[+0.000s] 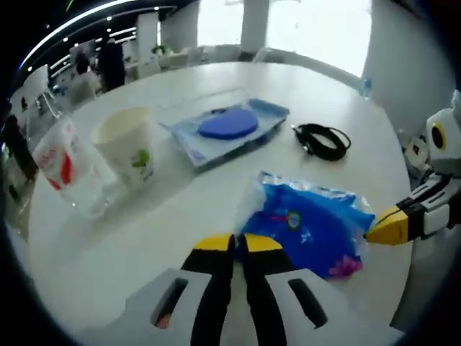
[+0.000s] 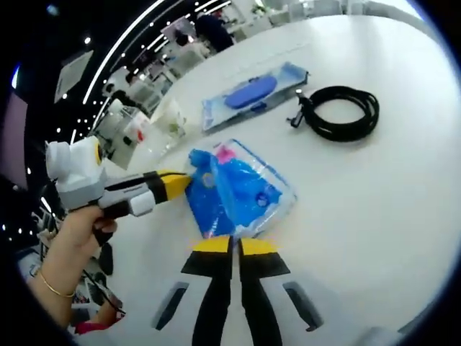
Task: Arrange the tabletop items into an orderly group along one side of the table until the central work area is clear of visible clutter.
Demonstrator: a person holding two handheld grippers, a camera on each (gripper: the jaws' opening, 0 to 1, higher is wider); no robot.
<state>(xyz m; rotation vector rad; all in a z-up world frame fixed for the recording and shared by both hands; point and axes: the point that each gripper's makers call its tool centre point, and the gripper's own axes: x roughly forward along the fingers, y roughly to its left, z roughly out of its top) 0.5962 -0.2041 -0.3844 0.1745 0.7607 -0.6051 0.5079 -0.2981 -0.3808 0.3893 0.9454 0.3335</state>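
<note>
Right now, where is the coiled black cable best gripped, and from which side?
Grip the coiled black cable across its bundled loops, from above. It lies flat on the white table, apart from the blue packet, so a downward pinch on one side of the ring probably gathers all strands.

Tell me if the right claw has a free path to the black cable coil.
Probably yes. The right claw sits at the blue packet, and bare table lies between it and the black cable coil.
</note>
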